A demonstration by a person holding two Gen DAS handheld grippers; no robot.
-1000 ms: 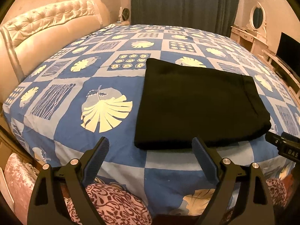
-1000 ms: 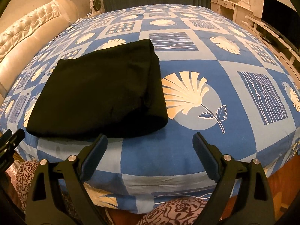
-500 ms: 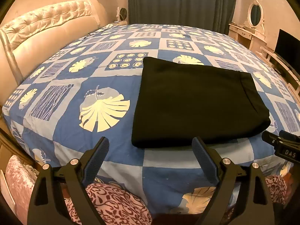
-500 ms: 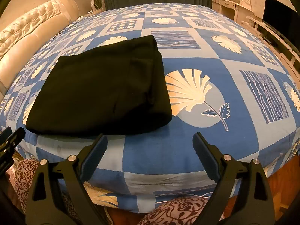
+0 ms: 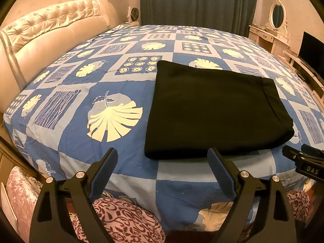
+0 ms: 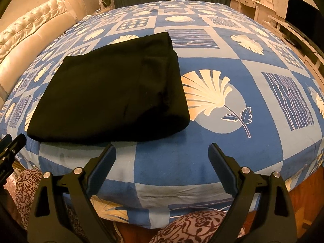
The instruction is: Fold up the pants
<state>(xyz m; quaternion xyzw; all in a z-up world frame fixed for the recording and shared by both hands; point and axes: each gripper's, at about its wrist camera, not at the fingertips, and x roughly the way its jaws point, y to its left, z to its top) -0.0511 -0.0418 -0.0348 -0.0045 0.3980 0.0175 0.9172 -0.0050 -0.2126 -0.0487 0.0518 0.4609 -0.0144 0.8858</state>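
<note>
The left claw (image 5: 163, 163) hangs spread wide and empty off the near edge of the bed (image 5: 66, 141), its two blue-padded fingers (image 5: 105, 168) pointing toward twelve o'clock. The black pants (image 5: 214, 109) lie flat on the patterned bedspread near that edge, already doubled into a thick rectangle; in the left wrist view they sit at about one o'clock from the claw, their near edge just beyond the right-hand fingertip.

The cloth looks soft, limp and fairly light, with a matt weave that should not slip between rubber pads. Being several layers deep, it will likely sag and slide open if lifted by one corner alone, so a good hold would be the two near corners, pinching all layers together, one claw to each.

The right claw (image 6: 162, 156) is likewise spread and holds nothing, hovering off the bed's near edge, with the pants at about eleven o'clock from it.

The left wrist view shows the stitched band (image 5: 269, 95) running along the right-hand end of the pants, and the tip of the other tool at its four o'clock rim. The right wrist view shows instead the rounded, bulky fold (image 6: 178, 93) at that same end, with a faint pocket-like seam on top, and the bare blue shell-print square to the right of the pants.
</note>
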